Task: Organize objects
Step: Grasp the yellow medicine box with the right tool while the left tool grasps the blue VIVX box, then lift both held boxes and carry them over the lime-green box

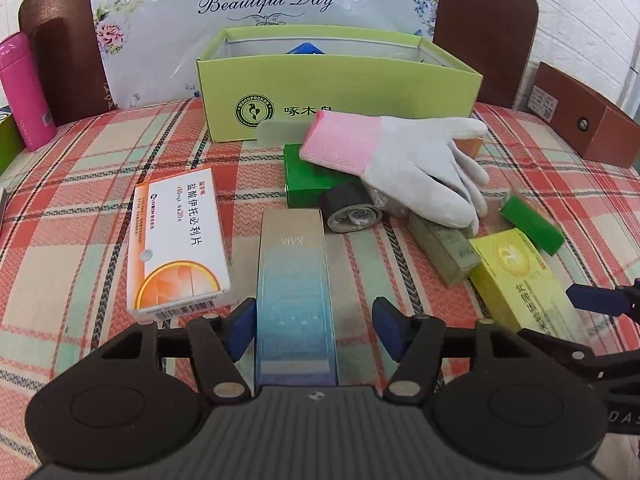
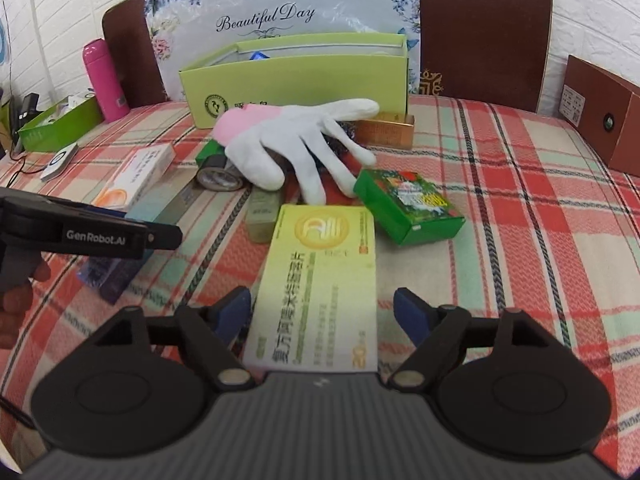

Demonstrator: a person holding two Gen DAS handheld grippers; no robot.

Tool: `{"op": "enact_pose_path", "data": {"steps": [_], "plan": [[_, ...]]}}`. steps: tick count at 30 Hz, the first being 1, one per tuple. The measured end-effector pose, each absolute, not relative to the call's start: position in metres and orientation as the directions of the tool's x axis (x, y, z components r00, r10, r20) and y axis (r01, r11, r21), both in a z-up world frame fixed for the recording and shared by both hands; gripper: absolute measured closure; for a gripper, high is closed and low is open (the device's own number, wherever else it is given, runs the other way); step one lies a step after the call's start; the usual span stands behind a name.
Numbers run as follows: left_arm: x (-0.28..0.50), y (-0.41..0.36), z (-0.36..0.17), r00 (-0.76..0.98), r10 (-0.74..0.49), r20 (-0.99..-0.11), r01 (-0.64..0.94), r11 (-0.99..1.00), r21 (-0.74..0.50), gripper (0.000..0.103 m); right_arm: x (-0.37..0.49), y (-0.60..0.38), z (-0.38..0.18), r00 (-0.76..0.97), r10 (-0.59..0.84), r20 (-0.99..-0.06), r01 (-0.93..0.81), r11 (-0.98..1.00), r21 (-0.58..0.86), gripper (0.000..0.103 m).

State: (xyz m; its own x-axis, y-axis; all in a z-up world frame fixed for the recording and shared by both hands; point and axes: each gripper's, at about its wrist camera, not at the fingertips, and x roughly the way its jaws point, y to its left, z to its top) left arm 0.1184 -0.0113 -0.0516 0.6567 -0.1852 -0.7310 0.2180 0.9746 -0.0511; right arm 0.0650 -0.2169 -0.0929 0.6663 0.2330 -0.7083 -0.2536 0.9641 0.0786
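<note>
A tall silver-blue VIVX box [image 1: 294, 264] lies on the plaid cloth between the fingers of my left gripper [image 1: 314, 328]. The left finger is at the box's edge and the right finger stands clear of it, so the gripper is open. A yellow medicine box [image 2: 320, 272] lies between the fingers of my right gripper [image 2: 324, 316], also open, with a gap on the right side. Beyond them a white and pink glove [image 1: 400, 160] is draped over a pile of small boxes. An open light-green box [image 1: 340, 92] stands at the back.
An orange-white medicine box [image 1: 176, 240] lies left of the VIVX box. A black tape roll [image 1: 350, 208], an olive box [image 1: 440, 248] and a green carton [image 2: 408, 204] sit near the glove. A pink bottle [image 1: 26, 92] stands far left and a brown box [image 1: 580, 120] far right.
</note>
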Motion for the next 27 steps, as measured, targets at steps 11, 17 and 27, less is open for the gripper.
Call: {"op": "enact_pose_path", "data": {"steps": [11, 17, 27], "plan": [[0.122, -0.019, -0.053, 0.644, -0.175, -0.744, 0.204, 0.978, -0.054, 0.046, 0.072, -0.207, -0.105, 0.677, 0.199, -0.709, -0.229, 0.972, 0.054, 0.035], [0.117, -0.021, -0.050, 0.634, -0.168, -0.755, 0.203, 0.978, -0.047, 0.058, 0.062, -0.210, -0.100, 0.671, 0.214, -0.710, -0.230, 0.970, 0.075, 0.037], [0.090, -0.010, -0.005, 0.714, -0.225, -0.663, 0.242, 0.968, -0.069, 0.061, 0.035, -0.220, -0.053, 0.701, 0.328, -0.634, -0.285, 0.943, 0.172, 0.038]]}}
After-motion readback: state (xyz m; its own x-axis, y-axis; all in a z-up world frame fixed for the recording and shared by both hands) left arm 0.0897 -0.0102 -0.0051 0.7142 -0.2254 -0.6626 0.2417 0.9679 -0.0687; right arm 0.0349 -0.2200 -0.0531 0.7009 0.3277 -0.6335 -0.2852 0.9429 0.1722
